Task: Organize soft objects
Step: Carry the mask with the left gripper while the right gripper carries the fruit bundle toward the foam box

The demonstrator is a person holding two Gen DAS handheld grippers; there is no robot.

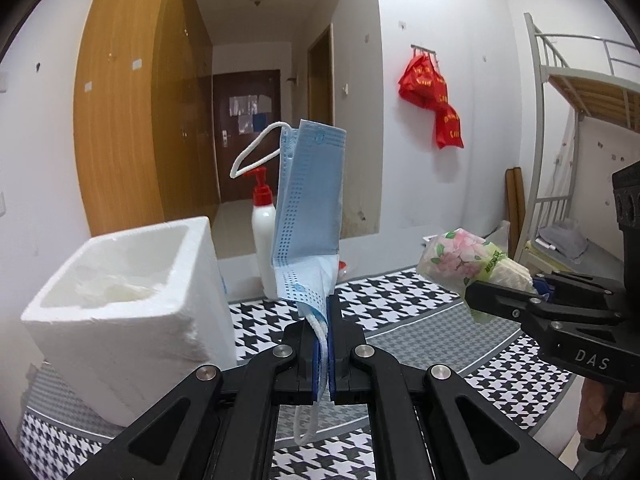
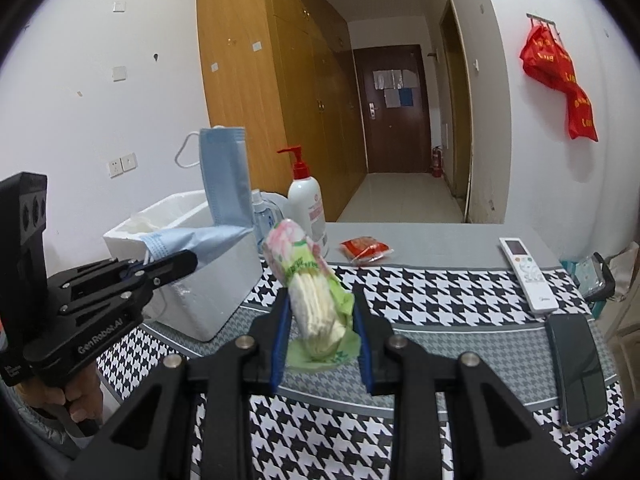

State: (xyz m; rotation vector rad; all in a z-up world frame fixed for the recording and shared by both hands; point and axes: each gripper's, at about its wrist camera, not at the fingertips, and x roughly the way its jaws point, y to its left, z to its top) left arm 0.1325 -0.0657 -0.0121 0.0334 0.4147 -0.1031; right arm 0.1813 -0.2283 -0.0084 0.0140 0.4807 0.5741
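Holding a blue mask [image 1: 308, 208] by its lower edge, the left gripper [image 1: 327, 344] has its jaws fully closed on the fabric; the mask stands upright above the jaws, one ear loop at top, the other dangling beneath. The right gripper [image 2: 320, 344] is partly closed on a tissue pack [image 2: 312, 292], its pads pressing the pack's sides, with the pack's long axis running forward and upward out of the jaws. Both objects are lifted clear of the houndstooth table [image 2: 440, 300]. The foam box [image 1: 120, 300], open-topped with pale material already inside, serves as landmark: it stands just left of the left gripper and slightly ahead, whereas the right gripper lies farther to the box's right. The left hand is therefore judged the nearer to the box, and the mask the likelier first deposit. Behind the box stands a pump bottle [image 2: 306, 204]; right of it lie a red packet [image 2: 365, 251], a remote [image 2: 528, 276] and a phone [image 2: 578, 368].
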